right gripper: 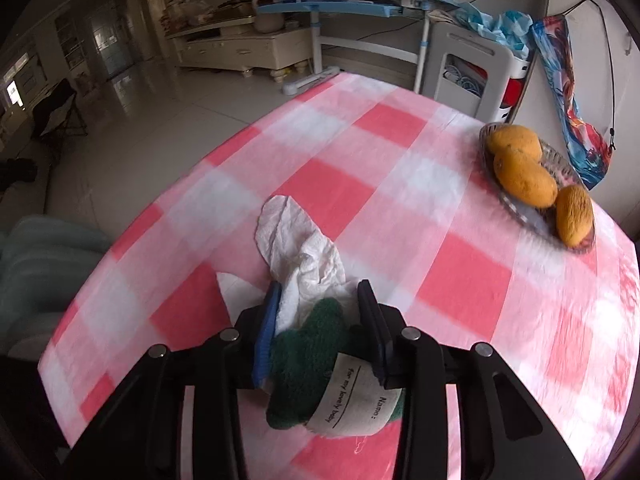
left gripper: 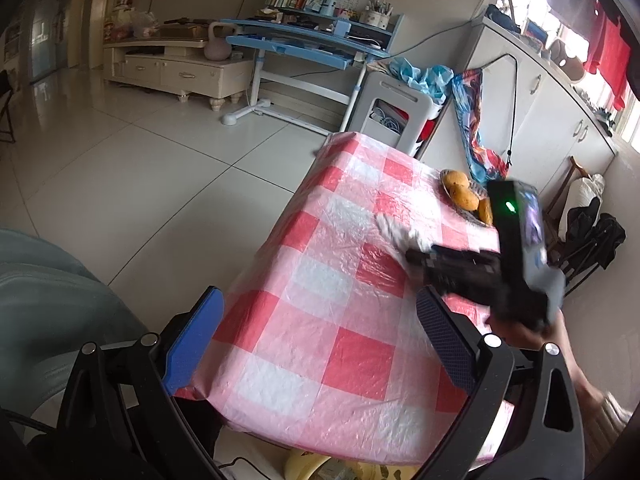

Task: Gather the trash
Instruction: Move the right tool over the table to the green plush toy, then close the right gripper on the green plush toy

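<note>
A crumpled white tissue lies on the pink-and-white checked tablecloth, and its near end sits between the pads of my right gripper. A green knitted item with a paper label is also between those jaws, which are shut on both. In the left wrist view the right gripper reaches in from the right over the table, with the tissue sticking out at its tip. My left gripper hangs above the table's near edge, open, with nothing between its blue fingers.
A shallow bowl with three yellow mangoes stands at the table's far right. Beyond the table are a white stool and a blue desk. A pale green sofa is at the left. Tiled floor surrounds the table.
</note>
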The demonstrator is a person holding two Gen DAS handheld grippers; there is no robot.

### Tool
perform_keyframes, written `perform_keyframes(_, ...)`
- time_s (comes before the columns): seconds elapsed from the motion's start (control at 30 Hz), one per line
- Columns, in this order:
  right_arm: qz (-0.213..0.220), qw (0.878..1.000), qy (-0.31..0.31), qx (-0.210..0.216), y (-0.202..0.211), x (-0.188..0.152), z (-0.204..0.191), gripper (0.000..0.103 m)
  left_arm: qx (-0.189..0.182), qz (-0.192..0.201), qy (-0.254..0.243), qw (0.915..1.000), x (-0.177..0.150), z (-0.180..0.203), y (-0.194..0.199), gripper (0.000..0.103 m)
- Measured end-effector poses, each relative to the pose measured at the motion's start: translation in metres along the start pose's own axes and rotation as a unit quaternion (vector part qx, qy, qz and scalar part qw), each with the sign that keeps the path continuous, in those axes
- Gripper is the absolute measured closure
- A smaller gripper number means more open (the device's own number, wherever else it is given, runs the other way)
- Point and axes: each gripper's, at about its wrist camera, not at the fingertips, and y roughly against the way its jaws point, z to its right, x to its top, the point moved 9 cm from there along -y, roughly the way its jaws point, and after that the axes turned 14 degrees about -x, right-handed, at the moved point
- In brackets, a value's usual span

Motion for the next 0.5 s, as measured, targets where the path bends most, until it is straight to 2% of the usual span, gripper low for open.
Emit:
perform_keyframes(0.1,-0.008,1.0,0.019,0.015,0.025,-0.033,-0.011,0.059,-0.002,-0.012,-0.009,0.9999,-0.008,0.004,-0.003,0.009)
perform_keyframes(0.17,-0.005,1.0,0.017,0.024,0.043,-0.05,-0.011,0.037,-0.001,-0.019,-0.015,0.9997,-0.016,0.006,-0.004,0.009)
perform_keyframes(0.23,0.008,1.0,0.003,0.026,0.061,-0.062,-0.005,0.031,0.002,-0.025,-0.025,0.9994,-0.022,0.008,-0.006,0.009)
perform_keyframes(0.37,0.017,0.998,-0.042,0.033,0.083,-0.079,0.01,0.028,0.011,-0.027,-0.043,0.9987,-0.029,0.012,-0.009,0.009)
perform_keyframes(0.5,0.014,0.998,-0.058,0.029,0.078,-0.082,0.015,0.028,0.021,-0.026,-0.056,0.9979,-0.033,0.019,-0.015,0.009)
